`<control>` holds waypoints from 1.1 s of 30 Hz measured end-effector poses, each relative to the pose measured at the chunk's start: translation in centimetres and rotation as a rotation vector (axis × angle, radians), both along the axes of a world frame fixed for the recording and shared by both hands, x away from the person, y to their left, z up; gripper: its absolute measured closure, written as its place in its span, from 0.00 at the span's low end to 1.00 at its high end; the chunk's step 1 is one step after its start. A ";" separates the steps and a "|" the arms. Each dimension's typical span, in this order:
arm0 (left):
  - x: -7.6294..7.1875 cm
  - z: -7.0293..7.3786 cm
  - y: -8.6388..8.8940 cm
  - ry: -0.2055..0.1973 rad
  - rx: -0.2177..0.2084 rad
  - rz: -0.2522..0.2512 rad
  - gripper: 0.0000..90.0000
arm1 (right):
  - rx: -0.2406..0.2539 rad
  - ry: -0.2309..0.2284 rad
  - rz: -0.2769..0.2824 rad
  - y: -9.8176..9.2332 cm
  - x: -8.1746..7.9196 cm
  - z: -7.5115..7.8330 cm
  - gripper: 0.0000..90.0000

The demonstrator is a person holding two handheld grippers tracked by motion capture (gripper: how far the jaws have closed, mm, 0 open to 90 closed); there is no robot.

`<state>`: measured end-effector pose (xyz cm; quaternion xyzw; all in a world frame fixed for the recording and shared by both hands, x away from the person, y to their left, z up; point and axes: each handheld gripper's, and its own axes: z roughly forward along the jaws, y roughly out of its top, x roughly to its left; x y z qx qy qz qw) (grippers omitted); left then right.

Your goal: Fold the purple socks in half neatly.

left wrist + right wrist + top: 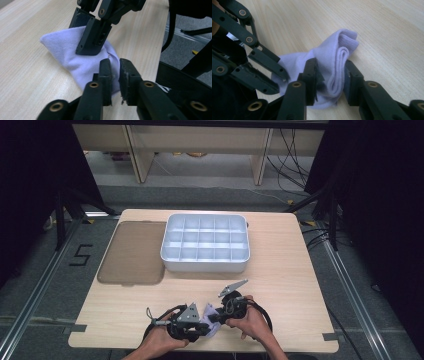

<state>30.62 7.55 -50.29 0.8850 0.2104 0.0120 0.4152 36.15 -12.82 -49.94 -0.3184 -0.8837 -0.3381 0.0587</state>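
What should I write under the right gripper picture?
Right hand-held gripper squeezing a folded lilac sock on the wooden table.

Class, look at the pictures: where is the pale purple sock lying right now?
In the high view, the sock lies at the table's near edge, between the left gripper and right gripper, nearer than the white compartment tray.

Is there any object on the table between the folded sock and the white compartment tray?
Nothing visible does. The lavender sock lies near the table's front edge, and the wood up to the white tray is bare; the brown lid sits off to the tray's left.
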 end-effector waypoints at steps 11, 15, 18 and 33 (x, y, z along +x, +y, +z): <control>-0.3 1.0 3.7 0.023 -0.074 0.091 0.55 | -0.002 -0.022 -0.010 0.0 -0.4 0.2 0.80; -0.1 1.4 5.5 0.004 -0.071 0.124 0.48 | 0.002 -0.024 -0.010 0.0 -0.4 0.2 0.81; -0.1 1.2 6.8 0.001 -0.051 0.157 0.46 | 0.001 -0.030 -0.012 0.0 -0.5 0.2 0.81; 0.1 0.7 10.3 -0.023 0.010 0.270 0.40 | 0.011 -0.053 -0.007 0.1 -0.8 0.7 0.81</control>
